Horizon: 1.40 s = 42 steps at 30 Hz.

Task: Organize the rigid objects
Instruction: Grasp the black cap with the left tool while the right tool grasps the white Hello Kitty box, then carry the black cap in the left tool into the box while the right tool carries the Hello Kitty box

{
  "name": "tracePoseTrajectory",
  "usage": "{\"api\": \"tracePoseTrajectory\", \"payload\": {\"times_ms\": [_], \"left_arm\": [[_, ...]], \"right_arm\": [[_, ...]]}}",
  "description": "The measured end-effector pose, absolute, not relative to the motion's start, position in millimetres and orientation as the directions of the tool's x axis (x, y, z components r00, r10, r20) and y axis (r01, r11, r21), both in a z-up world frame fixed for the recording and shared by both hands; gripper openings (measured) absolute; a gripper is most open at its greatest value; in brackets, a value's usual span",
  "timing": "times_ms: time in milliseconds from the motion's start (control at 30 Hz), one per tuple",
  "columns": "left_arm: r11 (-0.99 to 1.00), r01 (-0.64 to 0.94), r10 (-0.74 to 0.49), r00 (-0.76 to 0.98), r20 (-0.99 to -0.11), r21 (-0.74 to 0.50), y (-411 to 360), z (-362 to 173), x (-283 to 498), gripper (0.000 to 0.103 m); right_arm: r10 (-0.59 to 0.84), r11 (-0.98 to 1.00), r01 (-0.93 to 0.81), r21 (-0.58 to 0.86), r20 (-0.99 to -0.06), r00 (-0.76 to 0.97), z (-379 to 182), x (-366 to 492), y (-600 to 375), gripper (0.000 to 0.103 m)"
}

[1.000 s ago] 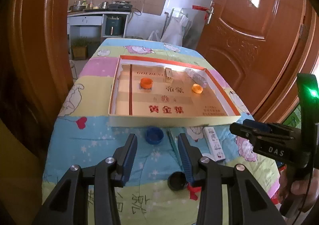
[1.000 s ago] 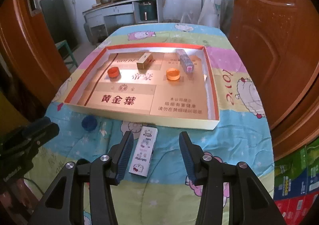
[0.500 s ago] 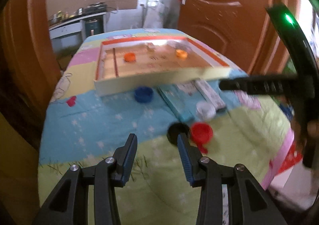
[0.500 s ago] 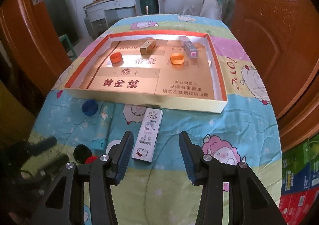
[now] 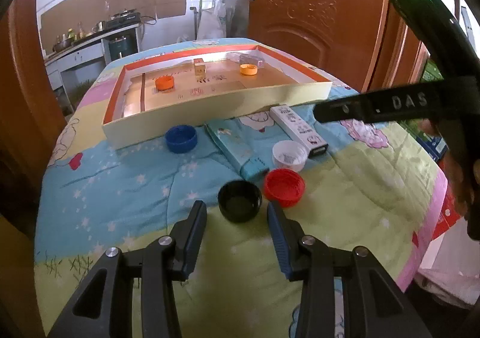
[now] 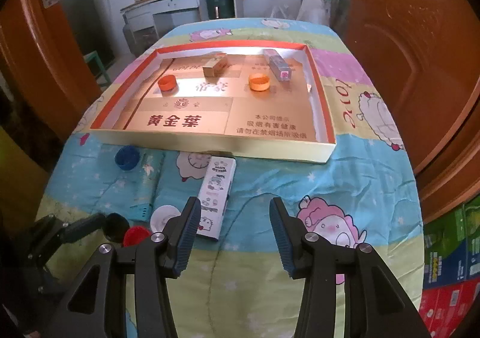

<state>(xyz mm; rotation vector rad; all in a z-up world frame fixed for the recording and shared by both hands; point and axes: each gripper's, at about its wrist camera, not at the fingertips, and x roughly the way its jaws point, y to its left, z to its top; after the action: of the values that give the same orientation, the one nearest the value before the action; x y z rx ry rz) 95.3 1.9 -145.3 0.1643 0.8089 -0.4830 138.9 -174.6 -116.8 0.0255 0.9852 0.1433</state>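
Directly ahead of the left gripper (image 5: pixel 237 212) sits the black cap (image 5: pixel 239 201), mouth up on the quilt (image 5: pixel 120 182), lying just beyond the tips and roughly centred on the gap. The jaws stand partly open with nothing between the pads; the gap looks only slightly wider than the cap, so clearance is tight.

Judged step: pick up the black cap for transfer to the tray (image 5: pixel 210 104). Recommended procedure:

1. Advance along the present line until the pads bracket the cap's side wall on both sides, not its open rim.
2. Keep the right-hand pad clear of the red cap (image 5: pixel 284 187), which touches or nearly touches the black cap on that side. If the pad cannot enter between them, widen the jaws a little or approach from the nearer left side.
3. Close gently; the quilt is soft and creased, so a downward push may tilt the cap.
4. Lift straight up before travelling.

Just beyond lie the white cap (image 5: pixel 289 155), a light blue box (image 5: pixel 237 147) and a white printed box (image 5: pixel 298 129); the blue cap (image 5: pixel 181 138) rests against the tray's near wall. Inside the tray are two orange caps (image 5: pixel 164 83), a small tan box (image 5: pixel 199 68) and a clear wrapped box (image 5: pixel 246 58).

The right gripper (image 6: pixel 234 227) hovers partly open and empty over the quilt, its left finger overlapping the near end of the white printed box in its own view. Hold it there to avoid crossing the left gripper's path.
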Motion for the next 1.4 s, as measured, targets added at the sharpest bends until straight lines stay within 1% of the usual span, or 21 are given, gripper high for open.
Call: {"api": "tracePoseTrajectory", "payload": {"times_ms": [233,300,367,567,767,833,900,1000,1133,1400], "left_arm": [[0.885,0.457,-0.369,0.568,-0.736,-0.092,4.9,-143.9,107.4,0.042],[0.891,0.446,-0.36,0.574,-0.736,-0.089,5.5,-144.0,107.9,0.04],[0.899,0.431,-0.342,0.586,-0.734,-0.075,6.5,-144.2,107.6,0.031],[0.906,0.407,-0.36,0.594,-0.719,-0.117,14.9,-143.9,106.8,0.03],[0.919,0.37,-0.352,0.616,-0.705,-0.135,21.4,-139.6,102.3,0.03],[0.921,0.364,-0.35,0.622,-0.7,-0.138,23.0,-137.6,100.3,0.03],[0.923,0.359,-0.35,0.627,-0.696,-0.141,24.3,-135.7,99.2,0.03],[0.925,0.351,-0.346,0.629,-0.696,-0.142,25.4,-134.6,100.0,0.03],[0.926,0.343,-0.351,0.634,-0.689,-0.157,27.7,-132.9,99.1,0.03],[0.93,0.326,-0.352,0.647,-0.676,-0.171,34.9,-124.3,98.9,0.03]], "right_arm": [[0.151,0.988,-0.112,0.108,-0.835,0.529,-125.2,142.1,-175.2,0.049],[0.155,0.987,-0.114,0.111,-0.836,0.526,-126.9,142.6,-173.5,0.049],[0.158,0.987,-0.118,0.112,-0.837,0.524,-128.2,142.7,-171.8,0.049],[0.173,0.984,-0.121,0.129,-0.843,0.51,-134.4,150.0,-165.3,0.049],[0.124,0.991,-0.108,0.078,-0.841,0.526,-140.7,166.3,-149.1,0.049],[0.105,0.993,-0.098,0.063,-0.846,0.522,-145.4,171.1,-145.0,0.046],[0.066,0.996,-0.09,0.022,-0.845,0.53,-147.6,171.5,-141.1,0.032],[0.05,0.995,-0.1,-0.005,-0.841,0.539,-147.4,168.7,-136.3,0.027],[0.044,0.994,-0.108,-0.019,-0.835,0.549,-146.2,162.8,-136.6,0.026],[0.083,0.995,-0.099,0.031,-0.805,0.588,-130.7,146.9,-150.5,0.026]]}}
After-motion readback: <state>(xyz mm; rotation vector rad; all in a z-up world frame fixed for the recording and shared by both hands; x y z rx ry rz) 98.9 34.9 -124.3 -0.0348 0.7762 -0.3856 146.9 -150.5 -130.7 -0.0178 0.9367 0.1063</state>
